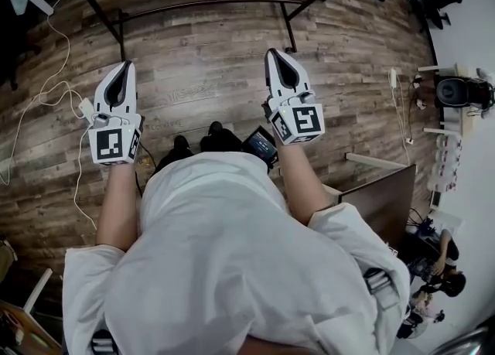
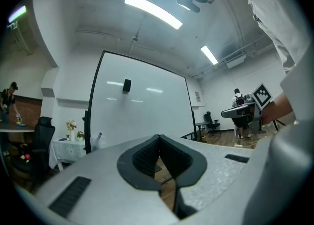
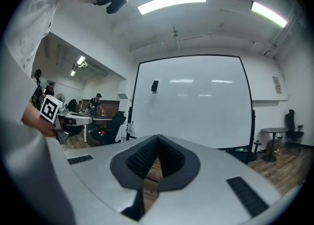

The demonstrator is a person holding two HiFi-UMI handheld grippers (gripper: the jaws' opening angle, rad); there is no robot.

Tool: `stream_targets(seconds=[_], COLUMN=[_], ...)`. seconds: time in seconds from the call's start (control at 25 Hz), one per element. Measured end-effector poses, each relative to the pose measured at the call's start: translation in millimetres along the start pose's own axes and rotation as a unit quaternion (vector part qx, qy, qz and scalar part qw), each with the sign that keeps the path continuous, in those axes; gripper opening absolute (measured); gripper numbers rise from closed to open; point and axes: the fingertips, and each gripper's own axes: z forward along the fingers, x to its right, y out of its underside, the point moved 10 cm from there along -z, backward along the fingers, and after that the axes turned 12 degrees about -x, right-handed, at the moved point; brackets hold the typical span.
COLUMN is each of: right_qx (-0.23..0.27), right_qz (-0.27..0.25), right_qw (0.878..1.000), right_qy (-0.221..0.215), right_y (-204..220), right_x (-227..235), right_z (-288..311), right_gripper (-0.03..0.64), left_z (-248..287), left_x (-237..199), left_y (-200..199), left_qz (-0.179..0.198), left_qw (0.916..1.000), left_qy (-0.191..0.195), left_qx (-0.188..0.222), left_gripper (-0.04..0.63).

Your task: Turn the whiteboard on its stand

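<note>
The whiteboard (image 2: 142, 106) stands upright in its black frame a few steps ahead, and its white face (image 3: 196, 106) fills the middle of both gripper views. A small black block (image 3: 155, 86) sticks to it near the upper left. In the head view only the stand's black base bars (image 1: 209, 1) show on the wooden floor. My left gripper (image 1: 122, 67) and right gripper (image 1: 274, 53) are held out in front of me, side by side and well short of the board. Both are shut and hold nothing: left gripper (image 2: 159, 138), right gripper (image 3: 158, 138).
A white cable (image 1: 54, 98) trails over the floor at my left. A small table with flowers (image 2: 73, 126) and a black chair (image 2: 39, 140) stand left of the board. A round table (image 3: 272, 133) is at its right. People work at desks in the background. A brown partition (image 1: 387, 199) is close on my right.
</note>
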Motion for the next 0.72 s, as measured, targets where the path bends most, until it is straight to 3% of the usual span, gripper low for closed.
stream_targets(seconds=[0.24, 0.4, 0.6, 0.72], right_qx=[0.003, 0.008, -0.011, -0.025], right_qz=[0.003, 0.006, 0.019, 0.056], right_qw=[1.000, 0.999, 0.999, 0.996], right_qy=[-0.014, -0.046, -0.049, -0.057], right_y=[3, 7, 38, 57], right_x=[0, 0, 14, 20], right_z=[-29, -54, -97, -109], right_gripper=[-0.003, -0.003, -0.003, -0.003], left_z=[-5, -9, -12, -14], left_x=[28, 60, 109, 129], left_y=[-11, -23, -22, -10], left_qz=[-0.023, -0.045, -0.040, -0.039], left_qw=[0.9997, 0.9986, 0.9983, 0.9982], left_qy=[-0.001, 0.021, 0.042, 0.044], left_qx=[0.008, 0.015, 0.006, -0.008], left_gripper=[0.005, 0.005, 0.005, 0.005])
